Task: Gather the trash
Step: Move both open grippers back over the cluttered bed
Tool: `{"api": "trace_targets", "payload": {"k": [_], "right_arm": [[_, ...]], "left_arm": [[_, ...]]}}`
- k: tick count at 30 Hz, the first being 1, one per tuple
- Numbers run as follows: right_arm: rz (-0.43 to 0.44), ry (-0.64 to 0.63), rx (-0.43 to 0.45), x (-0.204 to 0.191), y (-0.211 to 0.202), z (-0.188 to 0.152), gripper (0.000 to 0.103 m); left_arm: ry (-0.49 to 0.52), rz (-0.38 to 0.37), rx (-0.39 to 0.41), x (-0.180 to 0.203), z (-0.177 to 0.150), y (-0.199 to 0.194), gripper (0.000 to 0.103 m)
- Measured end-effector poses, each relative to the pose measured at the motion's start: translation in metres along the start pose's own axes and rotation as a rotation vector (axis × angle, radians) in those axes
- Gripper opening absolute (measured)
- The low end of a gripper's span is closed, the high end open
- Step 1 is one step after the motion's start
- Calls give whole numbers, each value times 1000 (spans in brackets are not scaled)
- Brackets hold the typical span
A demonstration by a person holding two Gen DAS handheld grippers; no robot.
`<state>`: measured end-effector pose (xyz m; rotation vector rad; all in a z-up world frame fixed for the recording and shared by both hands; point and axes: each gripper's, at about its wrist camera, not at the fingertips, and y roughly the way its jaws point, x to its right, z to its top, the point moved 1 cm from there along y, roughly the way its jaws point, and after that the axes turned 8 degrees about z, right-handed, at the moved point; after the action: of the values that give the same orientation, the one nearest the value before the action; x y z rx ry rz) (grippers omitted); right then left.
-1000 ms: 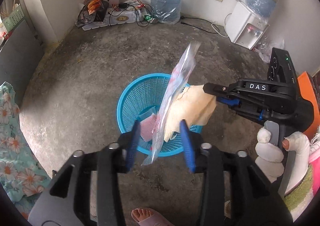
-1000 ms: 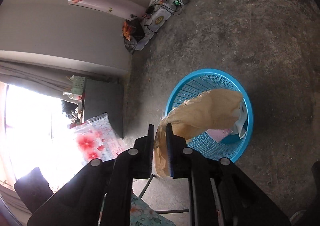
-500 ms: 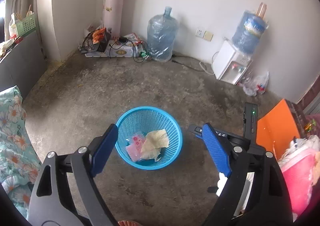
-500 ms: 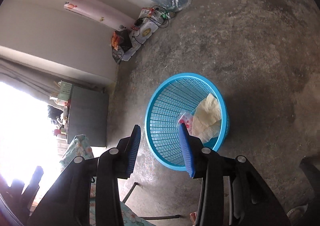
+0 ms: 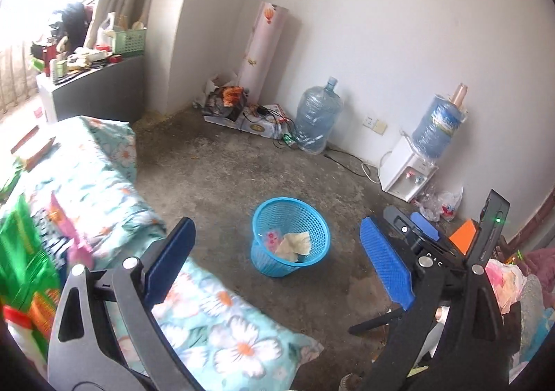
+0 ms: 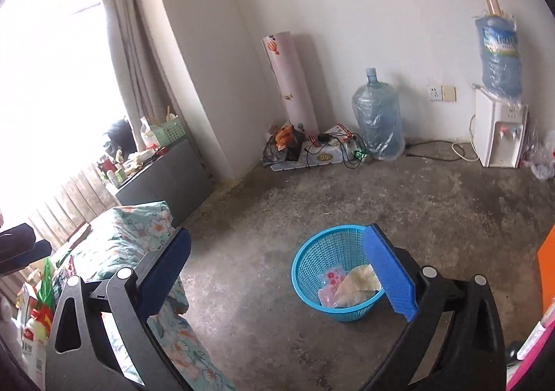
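Left wrist view: the left tool [image 5: 277, 259] has its blue-padded jaws opening, already wide, with nothing between them. The only legible writing is part of white lettering on the right tool [image 5: 421, 231], which shows at the right edge, reading "D A C" or similar. The blue basket [image 5: 314, 217] stands on the concrete floor [image 5: 242, 169] beyond the jaws, and in it lie a crumpled tan paper [image 5: 295, 243] and a pink printed wrapper [image 5: 272, 238]. A floral bedcover [image 5: 215, 321] fills the lower left, with bright green packaging [image 5: 20, 245] on it. Against the far wall stand a pink roll [image 5: 263, 51], an empty water jug [image 5: 317, 113] and a white dispenser [image 5: 406, 176] topped by a wrapped bottle whose label is too blurred to read. A second ago the left tool pinched the clear wrapper right above the basket; now the basket sits well apart and small.

Right wrist view: the right tool [image 6: 277, 273] is likewise opening wide and empty. Its right pad overlaps the basket's [image 6: 312, 262] near rim, partly hiding the tan paper [image 6: 357, 283] beside the pink wrapper [image 6: 331, 281]. A grey cabinet [image 6: 166, 176] carrying clutter stands by the curtained window. Earlier this tool gripped the paper over the basket.
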<state>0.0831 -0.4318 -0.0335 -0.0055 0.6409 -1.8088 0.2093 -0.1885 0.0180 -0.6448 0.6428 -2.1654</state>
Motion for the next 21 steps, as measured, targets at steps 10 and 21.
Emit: {"api": "trace_targets", "payload": {"k": [10, 21], "right_arm": [[154, -161, -101, -111, -25, -13, 96], [431, -269, -209, -215, -47, -53, 96]], "left_arm": [[-221, 172, 171, -104, -74, -154, 94], [-322, 359, 308, -175, -120, -254, 94]]}}
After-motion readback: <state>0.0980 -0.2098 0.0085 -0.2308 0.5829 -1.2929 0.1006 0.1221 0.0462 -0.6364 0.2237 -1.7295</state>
